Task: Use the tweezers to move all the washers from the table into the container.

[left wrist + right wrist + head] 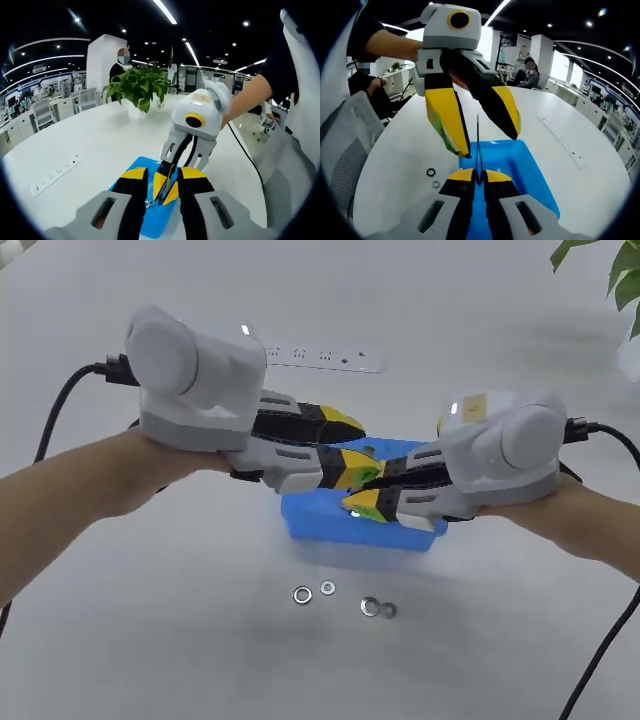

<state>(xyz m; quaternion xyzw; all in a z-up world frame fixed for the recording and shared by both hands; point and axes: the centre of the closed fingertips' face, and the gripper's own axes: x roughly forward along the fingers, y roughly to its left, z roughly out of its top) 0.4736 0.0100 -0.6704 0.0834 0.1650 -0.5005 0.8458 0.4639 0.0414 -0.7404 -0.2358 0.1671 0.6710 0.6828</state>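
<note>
A blue container [330, 528] sits mid-table under both grippers. Several small metal washers [302, 595] lie on the white table in front of it, two of them touching [378, 609]. My right gripper [480, 176] is shut on the thin dark tweezers [477, 140], which point up and away over the container [520, 170]. My left gripper [487, 144] faces it, its yellow jaws open on either side of the tweezers' tips without closing on them. Between the left gripper's [164, 175] own spread jaws are the right gripper's tips [166, 192] and one washer [148, 203] inside the container.
A white power strip [320, 357] lies behind the container. A potted plant [140, 87] stands at the far table edge. Cables trail from both grippers. Two washers [431, 172] lie left of the container in the right gripper view. People stand and sit in the background.
</note>
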